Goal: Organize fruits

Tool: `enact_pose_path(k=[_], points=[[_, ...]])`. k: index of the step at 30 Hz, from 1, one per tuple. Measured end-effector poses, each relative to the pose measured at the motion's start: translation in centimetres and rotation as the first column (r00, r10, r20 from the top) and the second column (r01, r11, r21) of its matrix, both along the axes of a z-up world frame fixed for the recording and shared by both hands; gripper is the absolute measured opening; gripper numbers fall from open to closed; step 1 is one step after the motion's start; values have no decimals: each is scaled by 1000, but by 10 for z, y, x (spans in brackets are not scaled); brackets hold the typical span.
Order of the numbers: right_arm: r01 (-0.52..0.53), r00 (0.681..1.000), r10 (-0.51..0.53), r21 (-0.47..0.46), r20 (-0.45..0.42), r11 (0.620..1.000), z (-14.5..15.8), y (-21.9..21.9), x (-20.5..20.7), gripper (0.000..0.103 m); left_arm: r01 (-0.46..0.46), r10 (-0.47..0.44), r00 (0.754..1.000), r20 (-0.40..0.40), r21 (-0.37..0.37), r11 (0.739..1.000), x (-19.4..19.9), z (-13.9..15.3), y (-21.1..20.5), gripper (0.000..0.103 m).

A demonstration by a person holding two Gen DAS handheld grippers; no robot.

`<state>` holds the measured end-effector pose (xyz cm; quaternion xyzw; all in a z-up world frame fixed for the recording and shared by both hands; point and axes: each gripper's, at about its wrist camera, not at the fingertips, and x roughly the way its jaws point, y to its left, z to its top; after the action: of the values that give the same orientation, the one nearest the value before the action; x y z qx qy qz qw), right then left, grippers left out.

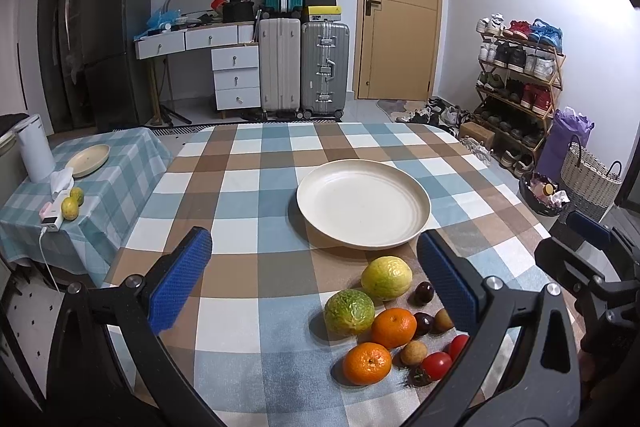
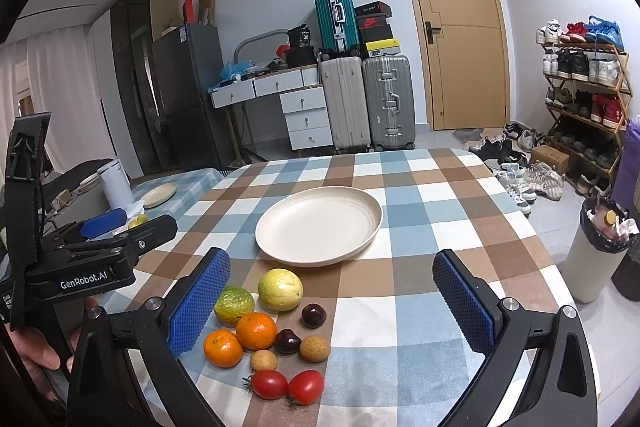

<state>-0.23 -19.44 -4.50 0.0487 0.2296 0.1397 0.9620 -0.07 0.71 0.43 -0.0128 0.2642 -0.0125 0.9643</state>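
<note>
The plate (image 2: 320, 227) sat empty in the middle of the checked tablecloth (image 2: 420, 307), and the fruit lay in a loose cluster just in front of it, on the near side; both claws hung over that cluster, the left claw (image 1: 316, 279) spread wide and holding nothing, the right claw (image 2: 332, 299) spread wide too and equally empty.

Going by size, there were two guavas, one pale yellow (image 2: 280, 289) and one greener (image 2: 234, 304); I judged them the heaviest, firm and bumpy-skinned, best taken across the widest part; then two oranges (image 2: 256, 330), touching each other, round with a slightly yielding peel, likely easy to grip at the middle; then two tomatoes (image 2: 306, 386) at the near edge, smooth, thin-skinned and probably the easiest to bruise or burst, so a light squeeze would suit; then two tan longans (image 2: 315, 348), light with a brittle shell; and last two dark cherries (image 2: 313, 315), small, glossy and apt to slip or roll from the pads (image 2: 198, 301).
</note>
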Motion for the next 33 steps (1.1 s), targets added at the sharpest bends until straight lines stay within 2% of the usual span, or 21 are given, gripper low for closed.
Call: enact_pose_path(k=[23, 33], points=[[-6, 1000, 6, 7, -1, 1000, -1, 4, 1, 103, -2, 2, 1000, 2, -7, 1000, -3, -4, -4, 102], [-10, 1000, 10, 9, -1, 1000, -1, 4, -1, 103, -1, 0, 1000, -18, -28, 1000, 0, -14, -1, 102]])
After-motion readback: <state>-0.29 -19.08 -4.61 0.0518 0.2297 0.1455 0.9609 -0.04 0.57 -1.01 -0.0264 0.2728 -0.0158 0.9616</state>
